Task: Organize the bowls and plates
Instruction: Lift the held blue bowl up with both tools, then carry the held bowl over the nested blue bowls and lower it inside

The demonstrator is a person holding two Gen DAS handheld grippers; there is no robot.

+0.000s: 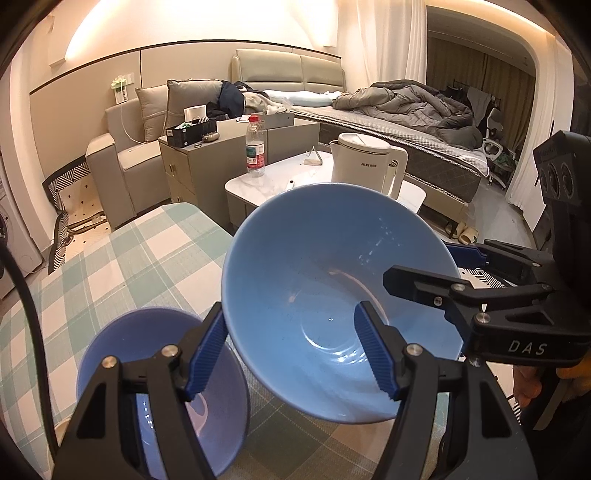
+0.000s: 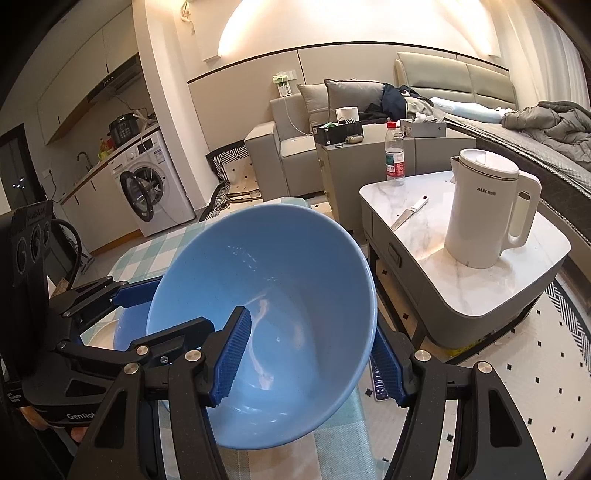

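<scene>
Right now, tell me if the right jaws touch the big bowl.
Touching. Right wrist view: the right gripper straddles the big bowl's rim, pads pressed on its wall inside and out.

**Warm cove light over a one-room flat**

A lit arch glows on the cream wall (image 2: 332,33) above a grey sofa (image 1: 125,155) and an unmade bed (image 1: 406,110). A marble-topped table (image 2: 480,266) carries a white kettle (image 2: 487,206), a water bottle (image 2: 394,155) and a knife (image 2: 408,213). A washing machine (image 2: 155,184) stands under the kitchen counter; white curtains (image 1: 384,40) hang beside the bed.
</scene>
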